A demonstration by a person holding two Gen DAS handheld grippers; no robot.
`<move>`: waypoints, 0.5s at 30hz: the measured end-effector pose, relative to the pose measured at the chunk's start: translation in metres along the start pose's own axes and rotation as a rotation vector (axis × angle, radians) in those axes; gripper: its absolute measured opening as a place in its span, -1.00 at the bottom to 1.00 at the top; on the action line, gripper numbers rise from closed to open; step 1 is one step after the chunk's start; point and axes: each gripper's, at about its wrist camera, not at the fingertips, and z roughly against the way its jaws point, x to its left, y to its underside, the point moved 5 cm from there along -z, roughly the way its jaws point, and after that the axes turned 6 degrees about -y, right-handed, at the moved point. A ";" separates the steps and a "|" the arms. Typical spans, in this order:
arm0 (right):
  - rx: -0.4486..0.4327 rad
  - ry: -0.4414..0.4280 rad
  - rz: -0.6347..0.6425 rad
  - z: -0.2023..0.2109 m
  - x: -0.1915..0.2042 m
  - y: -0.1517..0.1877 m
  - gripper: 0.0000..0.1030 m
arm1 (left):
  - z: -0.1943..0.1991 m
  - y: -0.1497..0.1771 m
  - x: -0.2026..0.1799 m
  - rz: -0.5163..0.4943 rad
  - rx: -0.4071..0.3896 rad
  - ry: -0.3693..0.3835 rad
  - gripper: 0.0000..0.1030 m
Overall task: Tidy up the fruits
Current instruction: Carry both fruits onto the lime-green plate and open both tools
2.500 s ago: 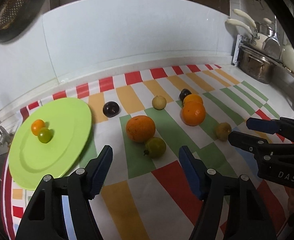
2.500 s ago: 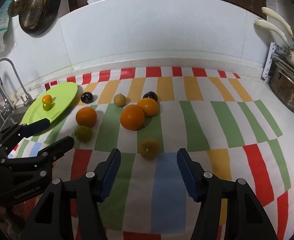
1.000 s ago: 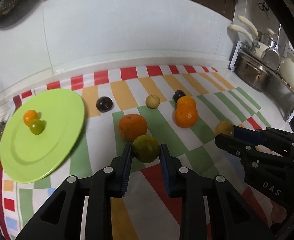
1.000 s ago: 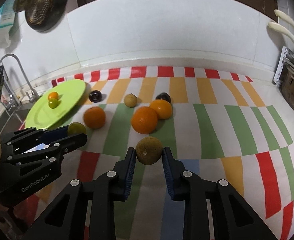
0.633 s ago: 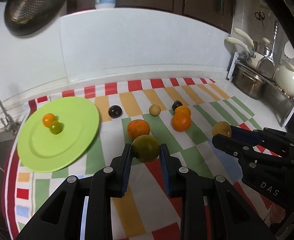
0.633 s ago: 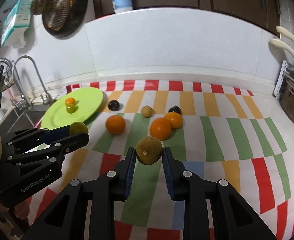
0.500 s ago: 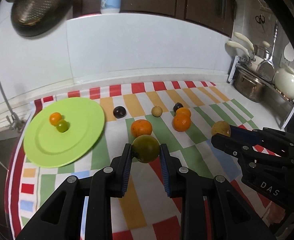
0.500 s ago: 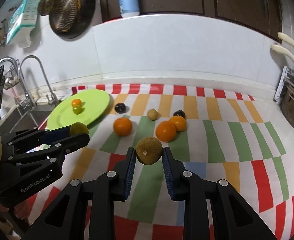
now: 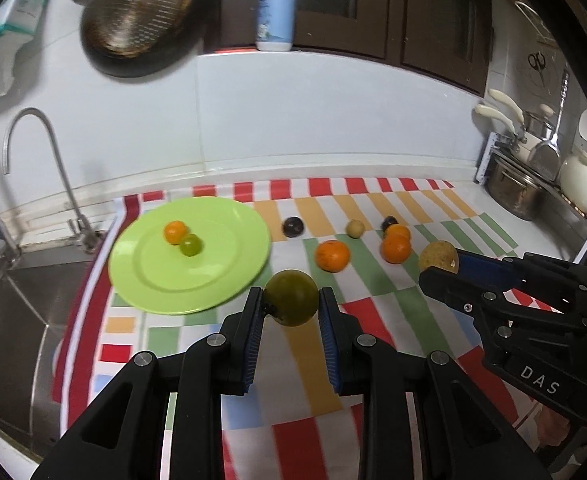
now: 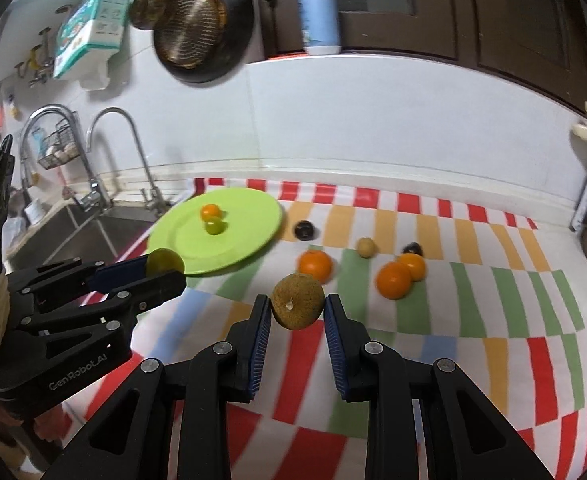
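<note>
Both fruits are now off the striped cloth and carried high. A moment ago the claws closed on them where they lay; now the view takes in the tap and the hanging pan, so both hands have risen. The left gripper is clenched on a dull green fruit, and the right gripper grasps a brown, rough-skinned fruit. Both picks look done, and the likely next step is the carry to the green plate at the far left.

The plate holds only a small orange fruit and a small green one, touching each other near its far side, so its near half is bare and offers room for both loads. Five fruits remain on the cloth to the right: three oranges, a dark plum and a small pale one. The plate's left rim lies near the sink edge, so a fruit let go there could roll off.
</note>
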 end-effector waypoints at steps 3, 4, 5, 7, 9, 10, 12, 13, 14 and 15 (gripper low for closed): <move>-0.010 -0.016 0.015 -0.002 0.012 -0.004 -0.44 | 0.004 0.001 0.012 0.012 -0.002 -0.015 -0.47; -0.014 -0.019 0.019 -0.003 0.016 -0.006 -0.44 | 0.006 0.002 0.017 0.015 -0.006 -0.022 -0.47; -0.016 -0.024 0.025 -0.005 0.020 -0.009 -0.44 | 0.007 0.001 0.021 0.017 -0.009 -0.027 -0.47; -0.024 -0.034 0.034 -0.007 0.028 -0.014 -0.44 | 0.009 -0.001 0.030 0.025 -0.019 -0.037 -0.47; -0.029 -0.043 0.046 -0.011 0.035 -0.020 -0.44 | 0.011 -0.003 0.038 0.031 -0.029 -0.048 -0.47; -0.032 -0.047 0.050 -0.013 0.038 -0.022 -0.44 | 0.012 -0.004 0.044 0.034 -0.036 -0.054 -0.47; -0.036 -0.062 0.055 -0.018 0.045 -0.028 -0.44 | 0.014 -0.007 0.052 0.037 -0.049 -0.067 -0.47; -0.039 -0.066 0.061 -0.021 0.048 -0.032 -0.44 | 0.015 -0.009 0.056 0.040 -0.054 -0.074 -0.47; -0.041 -0.069 0.065 -0.023 0.051 -0.034 -0.44 | 0.015 -0.010 0.061 0.044 -0.060 -0.081 -0.47; -0.041 -0.075 0.071 -0.026 0.054 -0.037 -0.44 | 0.014 -0.011 0.065 0.046 -0.060 -0.086 -0.47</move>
